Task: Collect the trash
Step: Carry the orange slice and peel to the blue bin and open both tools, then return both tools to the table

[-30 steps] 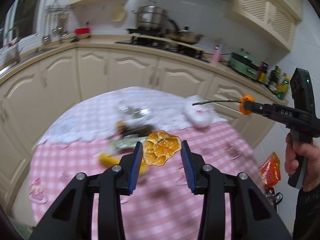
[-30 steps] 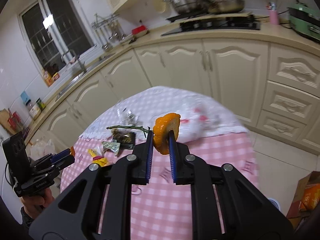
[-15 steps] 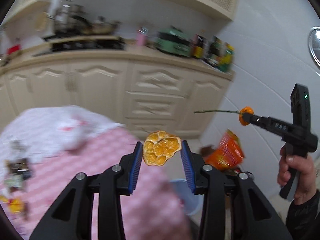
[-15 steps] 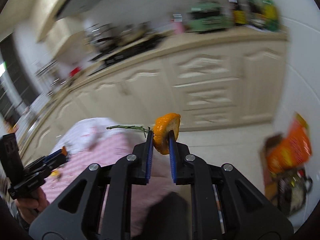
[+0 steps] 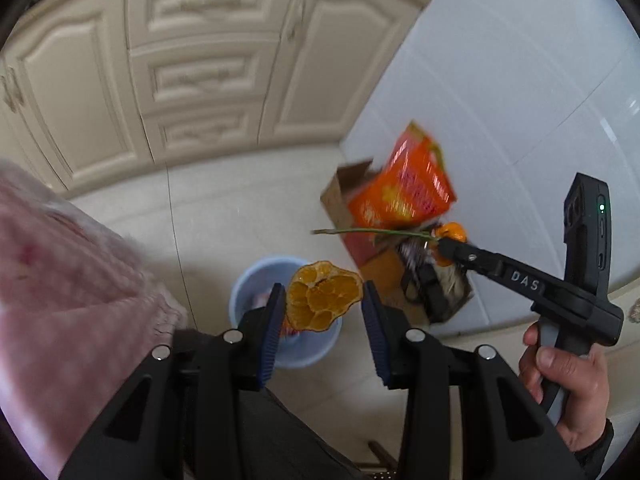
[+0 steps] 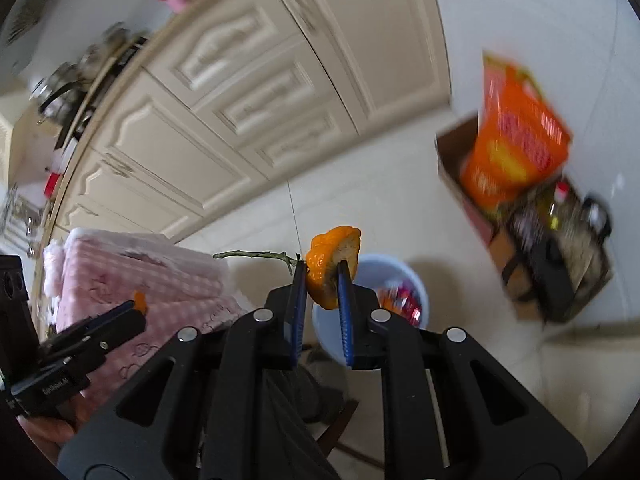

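Both grippers hang over the kitchen floor [image 5: 248, 200], pointing steeply down toward a pale blue bin [image 5: 240, 300] that stands on the tiles just beyond the corner of the pink checked tablecloth [image 5: 60, 280]; some bright wrappers [image 6: 400, 300] already lie inside it.

The left gripper [image 5: 324, 300] carries a flattened orange peel [image 5: 324, 296], inner side toward the camera; its jaws stand partly apart with the peel wedged across the gap, the left pad plainly against it, the right edge seeming to reach the other pad, so I judge it gripped. In the left wrist view the peel sits directly over the bin's mouth.

The right gripper [image 6: 322, 276] is clamped tight on a thicker curl of orange peel [image 6: 334, 264] with a thin green stem [image 6: 256, 255] jutting sideways, its long axis roughly level and across the gripper's line; in the right wrist view the bin's rim [image 6: 416, 280] lies just past and a little to the right of the fingertips.

The coming move, as I judge it, turns on each piece being above the opening: the left hand looks already centred and nearer, so its drop should fall clean; the right hand's piece seems closer to the rim, and the long stem could catch the edge or tip out toward the cardboard box [image 5: 340, 196] of clutter by the wall unless it is brought further over the middle.
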A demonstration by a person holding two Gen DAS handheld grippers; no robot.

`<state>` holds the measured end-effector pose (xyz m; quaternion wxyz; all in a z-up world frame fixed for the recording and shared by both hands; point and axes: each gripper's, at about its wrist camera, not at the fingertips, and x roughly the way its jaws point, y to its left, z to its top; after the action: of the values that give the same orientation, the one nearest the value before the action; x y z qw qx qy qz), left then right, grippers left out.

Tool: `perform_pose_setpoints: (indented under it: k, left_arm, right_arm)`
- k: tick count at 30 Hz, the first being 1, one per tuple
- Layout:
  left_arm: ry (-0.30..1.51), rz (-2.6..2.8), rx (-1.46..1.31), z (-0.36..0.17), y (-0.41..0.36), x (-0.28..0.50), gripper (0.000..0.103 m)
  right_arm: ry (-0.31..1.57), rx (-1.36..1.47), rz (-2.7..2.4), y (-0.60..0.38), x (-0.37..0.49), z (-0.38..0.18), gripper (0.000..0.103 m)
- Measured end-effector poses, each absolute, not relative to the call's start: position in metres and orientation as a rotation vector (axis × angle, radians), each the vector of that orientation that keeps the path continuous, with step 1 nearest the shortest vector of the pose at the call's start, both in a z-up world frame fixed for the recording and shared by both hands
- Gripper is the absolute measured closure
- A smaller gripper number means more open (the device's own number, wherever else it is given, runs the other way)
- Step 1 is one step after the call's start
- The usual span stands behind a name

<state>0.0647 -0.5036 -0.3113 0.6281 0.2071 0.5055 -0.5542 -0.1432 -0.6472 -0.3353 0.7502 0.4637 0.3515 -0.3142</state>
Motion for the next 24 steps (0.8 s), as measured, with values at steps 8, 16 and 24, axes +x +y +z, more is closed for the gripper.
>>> perform_pose_setpoints:
  k: [8,16,24]
  left_arm:
    - [1.270,-1.229,0.644,-0.371,-0.541,0.055,0.034]
    - [1.205,-1.152,0.621,-0.353,-0.527,0.075,0.016]
    - [1.132,-1.149,0.542,-0.314,-0.515,0.081,0.013]
  right_arm:
    - [0.879,1.236,-0.653,-0.657,-0.123,-0.414,0.067]
    - [0.851,1.234,-0.704,-0.658,-0.131,-0.405,0.010]
    - [0.838,1.181,-0.749,-0.657,-0.127,-0.382,0.006]
